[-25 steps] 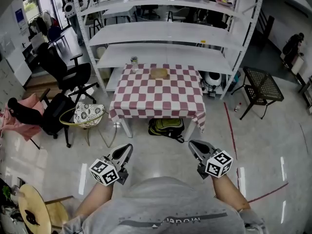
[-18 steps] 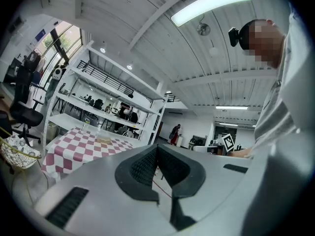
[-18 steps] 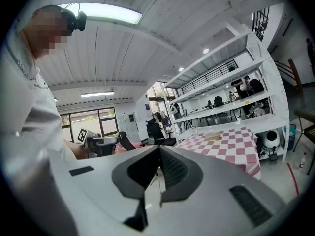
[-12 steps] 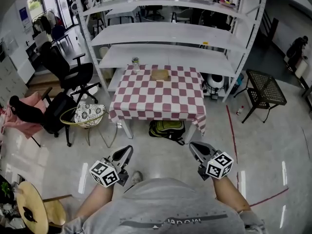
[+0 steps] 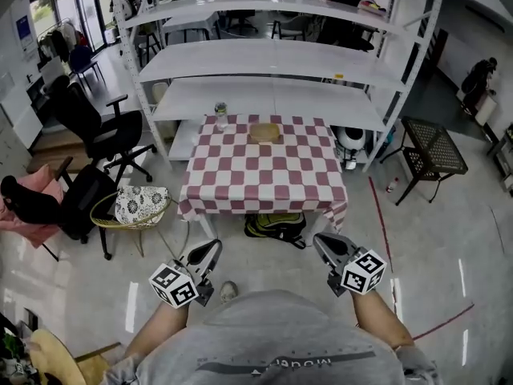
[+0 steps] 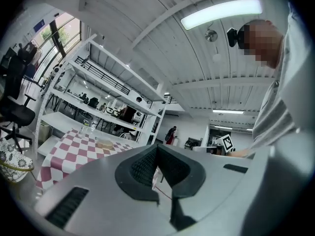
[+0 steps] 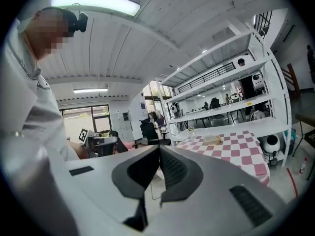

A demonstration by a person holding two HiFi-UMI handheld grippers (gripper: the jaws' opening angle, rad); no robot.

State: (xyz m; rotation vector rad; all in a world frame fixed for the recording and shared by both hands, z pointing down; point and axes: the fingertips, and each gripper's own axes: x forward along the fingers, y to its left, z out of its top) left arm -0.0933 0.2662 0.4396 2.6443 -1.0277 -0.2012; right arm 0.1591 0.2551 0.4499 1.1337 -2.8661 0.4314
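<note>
Both grippers are held low in front of the person, above the pale floor and short of a table with a red-and-white checked cloth. My left gripper is shut, jaws meeting with nothing between them, as the left gripper view shows. My right gripper is likewise shut and empty, as seen in the right gripper view. On the table's far edge stand a glass jar and a flat tan container. The same container and jar show small in the gripper views.
A white shelving rack stands behind the table. A dark backpack lies under it. At the left are a black office chair and a wire basket; at the right is a black mesh side table. Red tape lines cross the floor.
The person has stepped toward the table, which now sits closer and larger. A shoe has come into sight between the grippers. Both grippers stay shut.
</note>
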